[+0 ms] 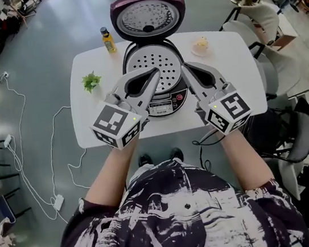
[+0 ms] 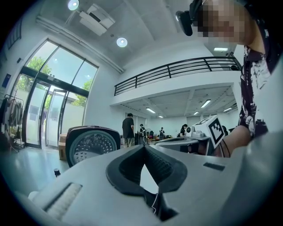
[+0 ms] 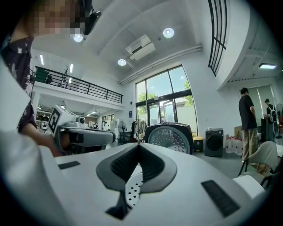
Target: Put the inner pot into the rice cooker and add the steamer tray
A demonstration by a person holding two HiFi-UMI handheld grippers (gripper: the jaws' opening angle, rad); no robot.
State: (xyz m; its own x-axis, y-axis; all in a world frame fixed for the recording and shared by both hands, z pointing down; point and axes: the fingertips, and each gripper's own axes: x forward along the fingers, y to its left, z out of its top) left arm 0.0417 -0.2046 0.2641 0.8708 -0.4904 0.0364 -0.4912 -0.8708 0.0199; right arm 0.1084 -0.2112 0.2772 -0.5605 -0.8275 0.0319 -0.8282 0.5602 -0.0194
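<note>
The rice cooker (image 1: 163,102) stands mid-table with its lid (image 1: 149,16) swung up at the back. A white perforated steamer tray (image 1: 159,61) sits in its mouth; the inner pot is hidden beneath it. My left gripper (image 1: 155,71) hovers over the tray's near left rim, jaws shut on nothing. My right gripper (image 1: 184,67) hangs over the near right rim, also shut and empty. In the left gripper view the jaws (image 2: 143,146) meet, with the lid (image 2: 90,148) beyond. Holes of the tray (image 3: 131,190) show under the closed right gripper (image 3: 139,145).
On the white table (image 1: 92,129) are a yellow bottle (image 1: 108,40) at the back left, a small green plant (image 1: 91,81) on the left and a small dish of food (image 1: 201,45) at the back right. Chairs (image 1: 265,17) crowd the right side; cables (image 1: 29,167) lie on the floor at left.
</note>
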